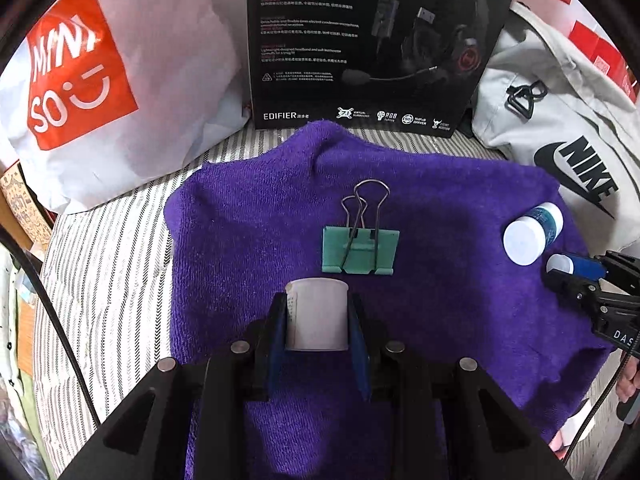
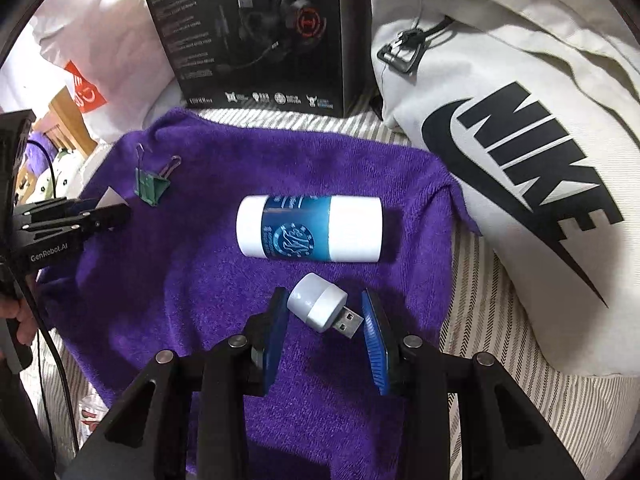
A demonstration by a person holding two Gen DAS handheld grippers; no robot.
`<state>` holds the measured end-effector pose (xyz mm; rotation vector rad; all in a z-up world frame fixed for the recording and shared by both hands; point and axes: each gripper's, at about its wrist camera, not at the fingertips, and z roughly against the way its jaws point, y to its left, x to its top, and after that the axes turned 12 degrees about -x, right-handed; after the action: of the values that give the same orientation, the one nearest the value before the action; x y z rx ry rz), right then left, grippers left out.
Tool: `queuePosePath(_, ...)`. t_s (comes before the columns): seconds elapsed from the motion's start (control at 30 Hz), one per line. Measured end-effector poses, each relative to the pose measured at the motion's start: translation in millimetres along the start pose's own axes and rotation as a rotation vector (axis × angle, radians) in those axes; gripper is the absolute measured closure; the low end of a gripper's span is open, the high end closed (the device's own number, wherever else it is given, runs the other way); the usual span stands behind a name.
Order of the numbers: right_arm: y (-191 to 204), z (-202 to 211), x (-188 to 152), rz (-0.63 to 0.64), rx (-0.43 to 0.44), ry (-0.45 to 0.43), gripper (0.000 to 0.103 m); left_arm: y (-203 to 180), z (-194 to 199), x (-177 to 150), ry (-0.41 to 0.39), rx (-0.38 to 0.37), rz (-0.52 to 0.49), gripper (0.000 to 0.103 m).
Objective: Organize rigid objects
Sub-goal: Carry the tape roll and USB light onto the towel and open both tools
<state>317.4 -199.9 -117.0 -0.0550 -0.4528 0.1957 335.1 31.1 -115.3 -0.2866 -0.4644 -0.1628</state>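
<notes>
The left gripper (image 1: 318, 312) has its blue-padded fingers (image 1: 276, 344) closed against the two sides of a small white cup (image 1: 318, 312); the cup's near end is hidden behind the gripper body, and the fine print down its left side is too small to read. Just beyond it on the purple towel (image 1: 248, 216) lies a green binder clip (image 1: 360, 250), wire handles pointing away.

The right gripper (image 2: 324, 312) has its fingers (image 2: 374, 344) spread apart on either side of a little USB night light (image 2: 320, 306), grey-white with a bare metal plug pointing to the right. Whether the left pad touches the cap I cannot tell; the right pad stands clear of the plug. Just beyond it lies a white bottle (image 2: 308, 228) on its side, wrapped in a blue label with a round emblem whose lettering is not legible.

The towel is spread on a striped bed sheet (image 1: 104, 256). At the far side stands a black headset box (image 1: 368, 40) marked "EDIFIER", with "RGB" among the icons below and blocks of small text too blurred to read; its top is cut off. To the left is a white shopping bag (image 1: 132, 80) with a red panel reading "MINI SO". To the right slumps a pale bag (image 2: 500, 120) printed "NIKE" in black. The left gripper's body, seen from the right camera, reads "GenRobot.AI". A hand (image 2: 20, 320) shows only partly at the left edge.
</notes>
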Motion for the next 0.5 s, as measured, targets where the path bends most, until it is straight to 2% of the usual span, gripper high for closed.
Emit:
queuePosePath(0.37, 4.3, -3.0, -3.2, 0.051, -0.022, -0.014, 0.063, -8.2, -4.3, -1.0, -0.002, 0.038, -0.035, 0.074)
queuePosePath(0.43, 4.8, -3.2, -2.4, 0.057, -0.005, -0.013, 0.054, -8.6, -4.8, -1.2, 0.001, 0.038, -0.034, 0.071)
queuePosePath(0.5, 8.0, -2.0, -2.4, 0.077, 0.012, -0.009, 0.047, -10.2, -5.5, -3.0, 0.008, 0.046, -0.038, 0.059)
